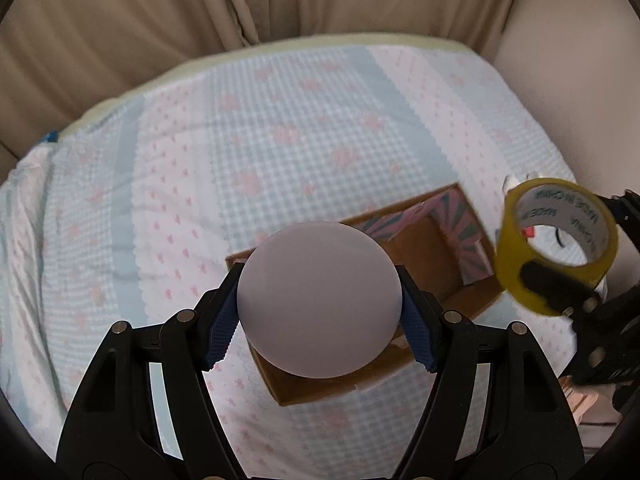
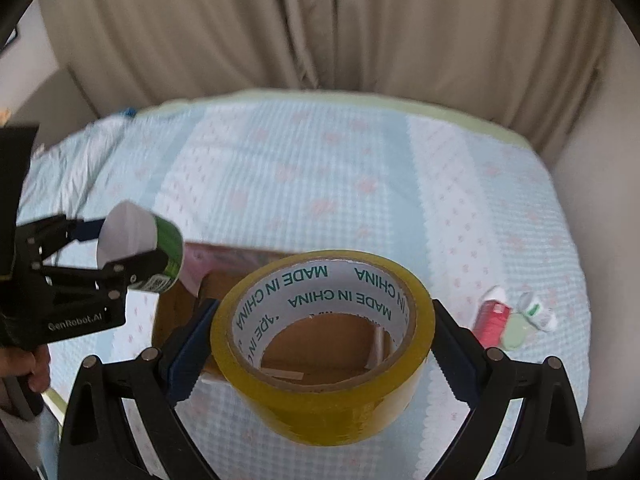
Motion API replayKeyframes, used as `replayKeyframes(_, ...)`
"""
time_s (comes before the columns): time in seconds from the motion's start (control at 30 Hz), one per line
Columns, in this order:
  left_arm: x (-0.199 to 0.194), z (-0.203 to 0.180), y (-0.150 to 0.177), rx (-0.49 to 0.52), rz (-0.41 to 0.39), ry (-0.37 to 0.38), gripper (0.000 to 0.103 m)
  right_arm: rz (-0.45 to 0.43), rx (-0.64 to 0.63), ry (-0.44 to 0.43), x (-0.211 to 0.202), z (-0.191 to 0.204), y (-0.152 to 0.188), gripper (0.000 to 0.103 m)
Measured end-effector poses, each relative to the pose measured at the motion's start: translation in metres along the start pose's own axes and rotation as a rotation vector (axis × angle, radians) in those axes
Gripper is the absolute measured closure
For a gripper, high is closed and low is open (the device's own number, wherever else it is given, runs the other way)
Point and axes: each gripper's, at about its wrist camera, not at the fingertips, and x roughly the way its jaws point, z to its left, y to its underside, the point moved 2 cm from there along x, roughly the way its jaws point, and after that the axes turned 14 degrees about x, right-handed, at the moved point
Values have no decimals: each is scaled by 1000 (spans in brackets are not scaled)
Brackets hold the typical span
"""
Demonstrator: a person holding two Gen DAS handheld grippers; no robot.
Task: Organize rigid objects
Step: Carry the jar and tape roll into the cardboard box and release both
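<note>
Grippers both loaded, both hovering over the cardboard box [image 1: 440, 280] on the bed [image 1: 200, 160].

Left gripper [image 1: 320, 300]: clamped across a can [image 1: 319, 300], blue pads pinching its sides. Left wrist view only shows the flat white end face; right wrist view shows the same can [image 2: 160, 258] with a green label, long axis lying roughly level and pointing toward the box's far end. Looks to be above the box's near-left corner, not inside it.

Right gripper [image 2: 324, 344]: closed on a tape roll [image 2: 324, 344], yellow-brown, "MADE IN CHINA" on the core. Pads grip the outer wall from both sides; core axis is tilted up toward the camera. Box floor is visible straight through the hole, so the roll sits over the box opening. From the left wrist view the tape roll [image 1: 556, 246] hangs at the box's right side.

Box is open-topped, with a pink patterned inner flap at the far end. Contents unclear, blur.

Key relation: both items lie above the box, drop direction is straight down. My read is that the tape is better centred over the opening; the can needs a small shift inward first.

Off to the right of the box: a small red-and-white item [image 2: 494, 316] and a pale green-and-white one [image 2: 528, 320], touching, still loose on the bed.
</note>
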Motion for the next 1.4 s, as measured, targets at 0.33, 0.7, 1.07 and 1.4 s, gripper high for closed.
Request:
replayKeyframes(0.33,107,11,20,-51,172,15,35,153,-248,-99,128,26,25,6)
replayKeyframes(0.7,156,6,27,-79,249,28,35,190,-344,-128,196,24,35,6)
replayKeyframes(1.07,142,-4,12,-70,177,66,0,158,-355,-152,195,16,33,0)
replayKeyframes(1.4,121,-10,17,-54,157,43,0,143,-360,-133,177,17,38,0)
